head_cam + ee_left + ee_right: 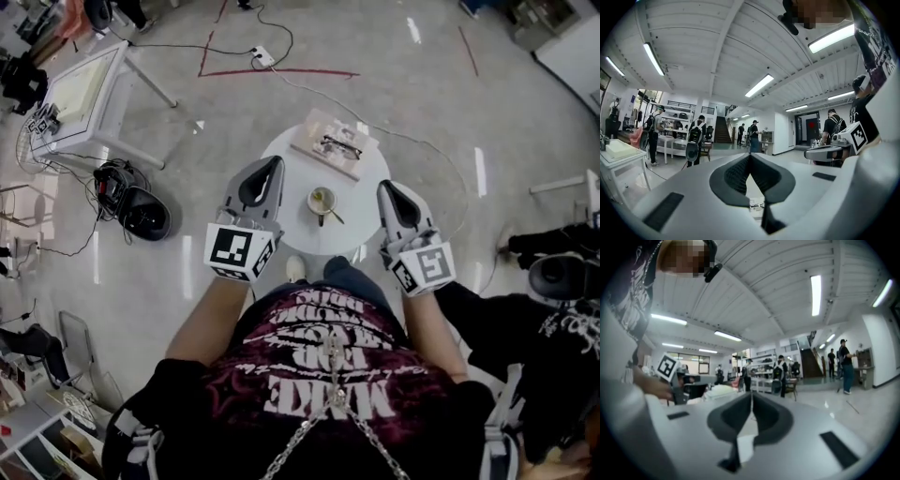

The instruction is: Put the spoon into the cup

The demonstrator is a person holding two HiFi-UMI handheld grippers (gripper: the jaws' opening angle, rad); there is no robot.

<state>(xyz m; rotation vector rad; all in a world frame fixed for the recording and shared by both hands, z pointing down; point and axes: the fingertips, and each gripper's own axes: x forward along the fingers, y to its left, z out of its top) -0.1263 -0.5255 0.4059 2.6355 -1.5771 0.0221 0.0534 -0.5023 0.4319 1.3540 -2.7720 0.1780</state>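
Head view, left tongs (274, 162) and right tongs (385, 186) level, pressed together empty, flanking cup (322, 200)

One cup (321, 199), one spoon (335, 217), one table (281, 161)

The person wears a black short-sleeved T-shirt (281, 412) printed in dark red with white lettering, and a silver metal chain (291, 448) crosses it. Past the shirt's hem show blue jeans (349, 277) and a white shoe (295, 269). Flanking the shirt, the light grey left gripper (274, 162) and right gripper (385, 186) have dark ribbed jaw linings. Each bears a white cube with black square markers (239, 250).
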